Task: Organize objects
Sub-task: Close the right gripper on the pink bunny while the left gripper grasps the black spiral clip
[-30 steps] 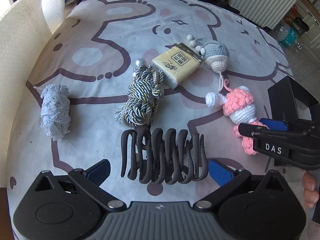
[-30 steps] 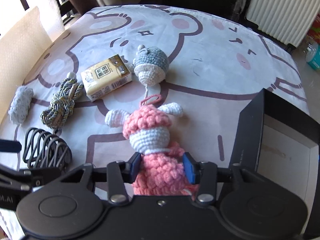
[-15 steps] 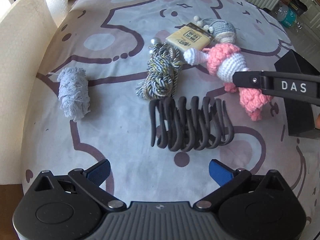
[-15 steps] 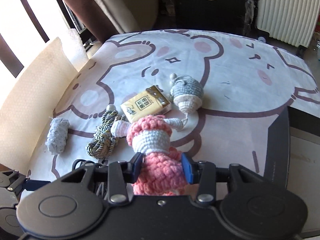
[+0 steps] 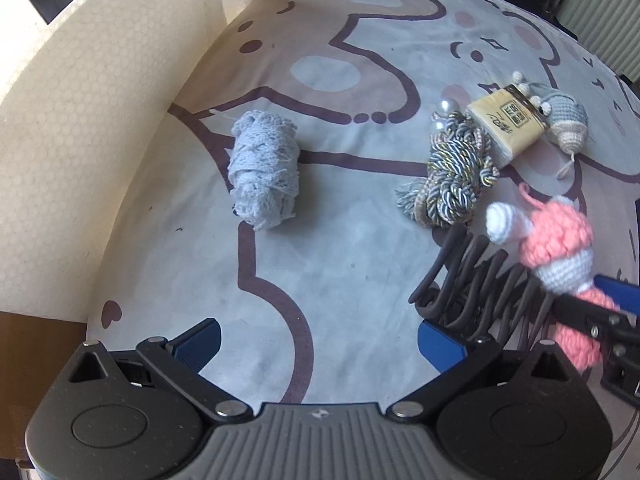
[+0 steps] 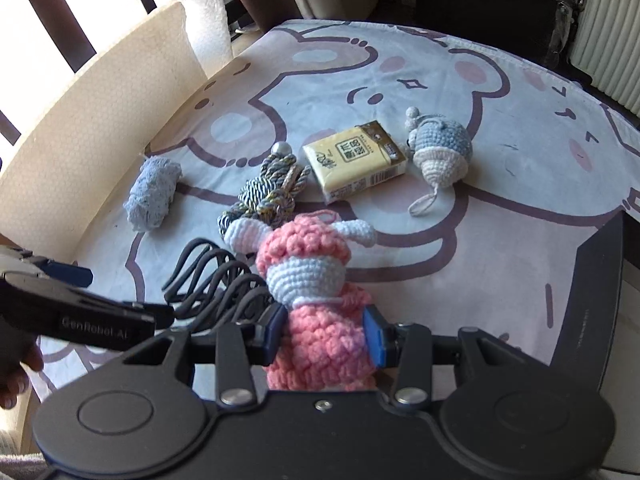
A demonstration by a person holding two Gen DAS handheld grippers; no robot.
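We grip the pink crocheted yarn doll between our right gripper's fingers above the black coiled hair clip, while our left gripper gapes wide, empty.

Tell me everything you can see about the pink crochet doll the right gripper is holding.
The pink crochet doll is a soft yarn toy: bobbled pink hood, pale blue-white face band, two white ears sticking out sideways, a thin pink loop on top, and a chunky pink body. It stands roughly upright, lifted above the bear-print cloth, with the right gripper shut on its body, one blue pad pressing each side. Behind it lie the black spiral hair clip and the twisted cord bundle; no contact with them is visible.
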